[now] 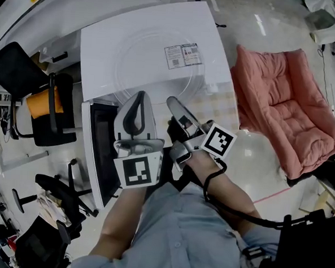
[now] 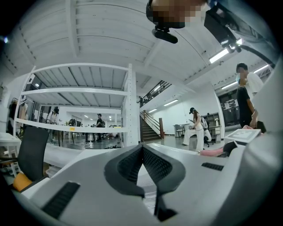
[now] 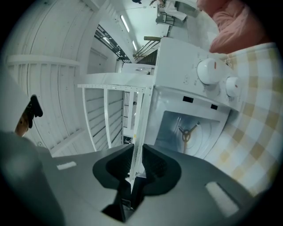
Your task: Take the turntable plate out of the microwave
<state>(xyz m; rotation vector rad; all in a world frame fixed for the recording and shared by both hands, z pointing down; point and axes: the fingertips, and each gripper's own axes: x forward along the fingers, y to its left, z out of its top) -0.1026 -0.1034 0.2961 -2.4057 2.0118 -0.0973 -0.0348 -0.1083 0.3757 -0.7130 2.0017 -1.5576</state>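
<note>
Gripping turntable plate [image 1: 139, 62] w/ right gripper [image 1: 173, 102]; left gripper [image 2: 142, 149] clenched empty; label [image 1: 183, 55] unreadable.

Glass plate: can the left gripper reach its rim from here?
Probably yes. The glass plate, clamped in the right gripper, hangs over the microwave, nothing between it and the left gripper, whose shut jaws must open first.
</note>
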